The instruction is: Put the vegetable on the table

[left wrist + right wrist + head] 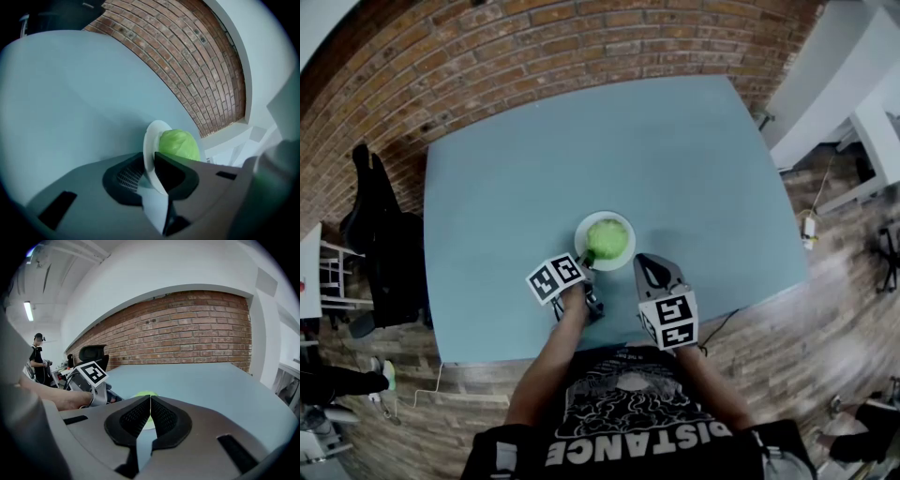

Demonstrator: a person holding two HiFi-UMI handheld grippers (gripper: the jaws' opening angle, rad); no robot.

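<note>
A green cabbage (607, 240) sits on a small white plate (579, 232) near the front of the blue table (628, 141). My left gripper (586, 260) reaches the plate's near-left rim. In the left gripper view the plate (151, 138) stands edge-on between the jaws of the left gripper (149, 171), with a gap at one pad, and the cabbage (179, 144) lies just beyond. My right gripper (645, 263) hovers just right of the plate, shut and empty. In the right gripper view its closed tips (150, 401) hide most of the cabbage (146, 393).
A black office chair (380, 234) stands left of the table, and a brick wall (581, 47) runs behind it. White desks (862, 103) are at the right. A person (37, 357) stands far off in the right gripper view. The plate lies close to the table's front edge (581, 352).
</note>
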